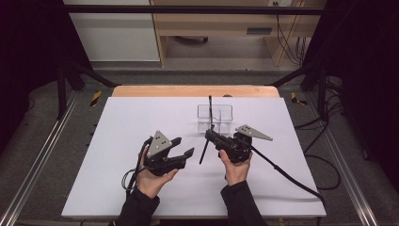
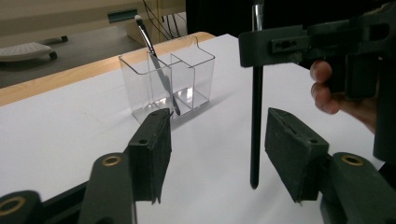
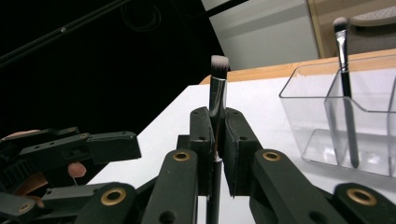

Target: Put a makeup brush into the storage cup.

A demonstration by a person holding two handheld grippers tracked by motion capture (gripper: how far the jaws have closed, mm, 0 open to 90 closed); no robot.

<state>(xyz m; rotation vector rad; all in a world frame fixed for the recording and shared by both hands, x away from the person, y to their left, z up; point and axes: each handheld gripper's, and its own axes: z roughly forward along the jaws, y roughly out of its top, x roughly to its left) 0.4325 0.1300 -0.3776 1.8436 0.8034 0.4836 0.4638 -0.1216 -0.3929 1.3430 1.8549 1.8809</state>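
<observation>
My right gripper [image 1: 209, 135] [image 3: 218, 140] is shut on a black-handled makeup brush [image 1: 203, 153] [image 3: 218, 79]. The brush stands nearly upright, bristles up, with its handle tip just above the white table cover [image 1: 141, 113]. A little to its left my left gripper [image 1: 184, 146] [image 2: 222, 158] is open with nothing gripped. In the left gripper view the brush handle [image 2: 255, 116] hangs just beyond the gap between its pads, apart from them. Behind stands a clear two-compartment holder [image 1: 215, 117] [image 2: 187, 74] [image 3: 327, 116] with a second brush [image 1: 211, 108] [image 2: 156, 65] [image 3: 345, 79] leaning in it.
The white cover lies on a wooden table [image 1: 195, 90] with dark frame posts at both sides. A cable [image 1: 287, 174] trails from the right gripper across the right part of the cover. A wooden cabinet [image 1: 221, 23] stands on the floor beyond.
</observation>
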